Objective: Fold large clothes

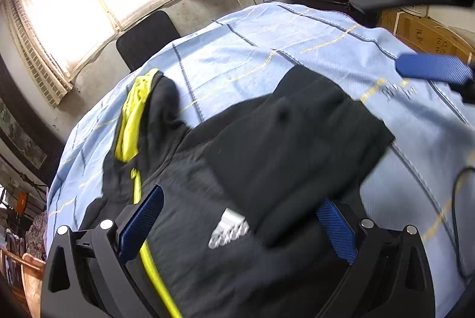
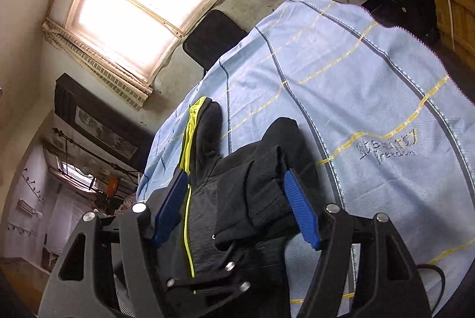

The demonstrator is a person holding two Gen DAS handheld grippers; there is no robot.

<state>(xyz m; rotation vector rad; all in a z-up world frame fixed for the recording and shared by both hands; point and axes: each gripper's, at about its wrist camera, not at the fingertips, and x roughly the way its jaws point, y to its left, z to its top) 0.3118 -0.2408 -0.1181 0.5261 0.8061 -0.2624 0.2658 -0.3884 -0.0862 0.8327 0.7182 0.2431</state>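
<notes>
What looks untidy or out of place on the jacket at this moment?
The black jacket is only partly folded. One sleeve lies slanted across the body, its cuff bunched in thick folds. The hood is twisted to one side, showing its yellow lining. The blue sheet under it looks smooth.

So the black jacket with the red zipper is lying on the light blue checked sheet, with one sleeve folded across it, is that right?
Not quite: the zipper is bright yellow-green, not red, as the right wrist view shows, and the hood lining matches it. The rest holds: the black jacket lies on the light blue checked sheet with one sleeve folded across it.
</notes>
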